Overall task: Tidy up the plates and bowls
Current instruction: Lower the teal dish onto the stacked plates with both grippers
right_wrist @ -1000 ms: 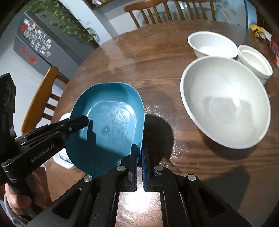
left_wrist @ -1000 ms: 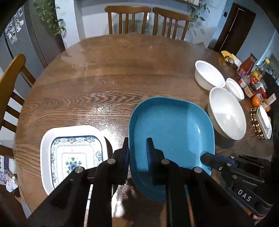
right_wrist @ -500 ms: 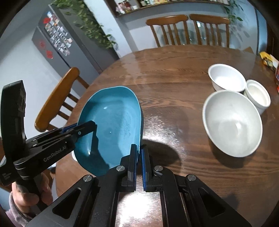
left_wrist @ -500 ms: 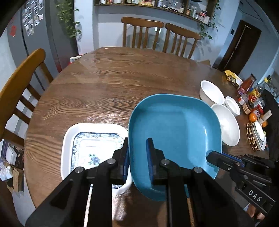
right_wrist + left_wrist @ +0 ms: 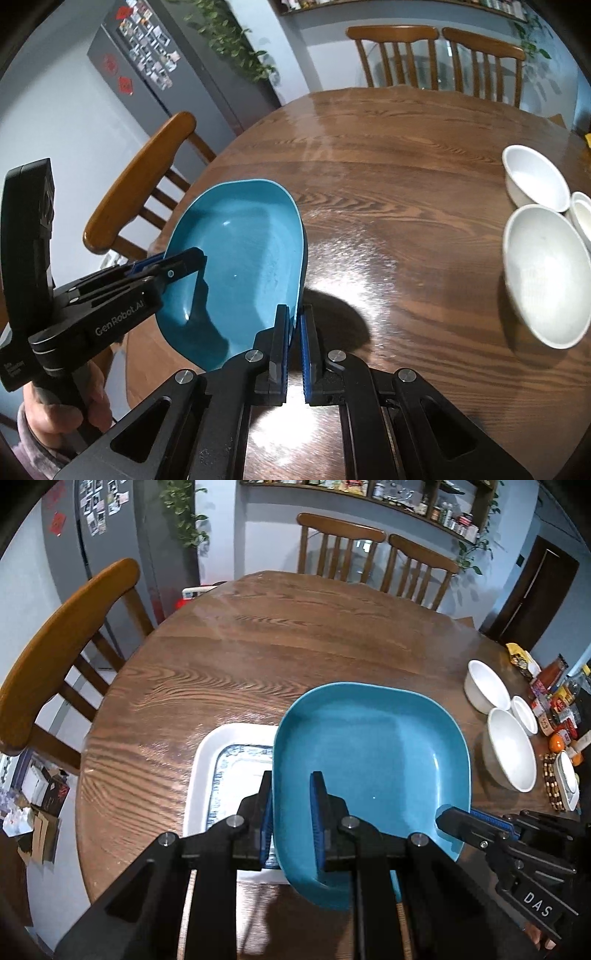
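A teal square plate (image 5: pixel 373 760) hangs in the air above the round wooden table (image 5: pixel 295 638), held by both grippers. My left gripper (image 5: pixel 291 779) is shut on its near-left rim, one finger outside and one inside. My right gripper (image 5: pixel 294 314) is shut on the plate's (image 5: pixel 240 266) opposite rim; in the left wrist view it reaches in at the lower right (image 5: pixel 447 814). Under the plate's left edge lies a white rectangular plate with a blue pattern (image 5: pixel 229 771), partly hidden. Three white bowls (image 5: pixel 511 755) stand at the right.
Wooden chairs (image 5: pixel 62 638) stand at the left and far side of the table. Bottles, jars and an orange (image 5: pixel 554 716) crowd the right edge. A person's hand (image 5: pixel 55 410) grips the left gripper's handle. A grey fridge with photos (image 5: pixel 147 70) stands behind.
Both grippers have lifted the teal plate off the table and carried it left, so it now overlaps the white patterned plate. The bowls look farther away.
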Motion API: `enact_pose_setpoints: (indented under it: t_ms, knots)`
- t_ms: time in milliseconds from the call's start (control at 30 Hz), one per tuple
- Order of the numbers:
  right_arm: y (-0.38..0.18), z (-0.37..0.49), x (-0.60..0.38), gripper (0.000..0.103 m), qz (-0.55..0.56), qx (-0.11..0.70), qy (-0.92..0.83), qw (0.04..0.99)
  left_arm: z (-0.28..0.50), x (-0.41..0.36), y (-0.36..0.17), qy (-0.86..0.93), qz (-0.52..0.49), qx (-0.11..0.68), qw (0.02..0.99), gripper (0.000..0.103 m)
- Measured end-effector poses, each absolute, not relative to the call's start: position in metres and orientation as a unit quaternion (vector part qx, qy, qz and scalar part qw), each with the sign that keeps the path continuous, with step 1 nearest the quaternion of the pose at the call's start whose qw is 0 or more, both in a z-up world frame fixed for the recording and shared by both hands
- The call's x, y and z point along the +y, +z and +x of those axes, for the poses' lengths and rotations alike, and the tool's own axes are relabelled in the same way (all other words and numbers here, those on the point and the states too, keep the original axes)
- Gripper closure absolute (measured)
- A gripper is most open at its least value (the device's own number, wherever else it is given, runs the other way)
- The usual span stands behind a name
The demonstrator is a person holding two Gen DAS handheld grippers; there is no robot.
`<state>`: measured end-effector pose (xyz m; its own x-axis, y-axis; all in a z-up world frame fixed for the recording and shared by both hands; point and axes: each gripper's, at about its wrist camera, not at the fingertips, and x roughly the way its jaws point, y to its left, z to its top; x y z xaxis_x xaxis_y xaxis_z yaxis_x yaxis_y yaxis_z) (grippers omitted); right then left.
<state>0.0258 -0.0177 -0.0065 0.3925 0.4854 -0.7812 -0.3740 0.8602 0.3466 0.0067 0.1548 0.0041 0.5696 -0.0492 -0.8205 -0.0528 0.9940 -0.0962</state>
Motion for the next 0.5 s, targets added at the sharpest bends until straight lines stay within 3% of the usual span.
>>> enact_pose_setpoints:
  t_ms: [500]
  knots:
    - [-0.039,0.036,0.022,0.097,0.044,0.529,0.276,0.802,0.013,0.191,-0.028,0.038,-0.072,0.5,0.862,0.087]
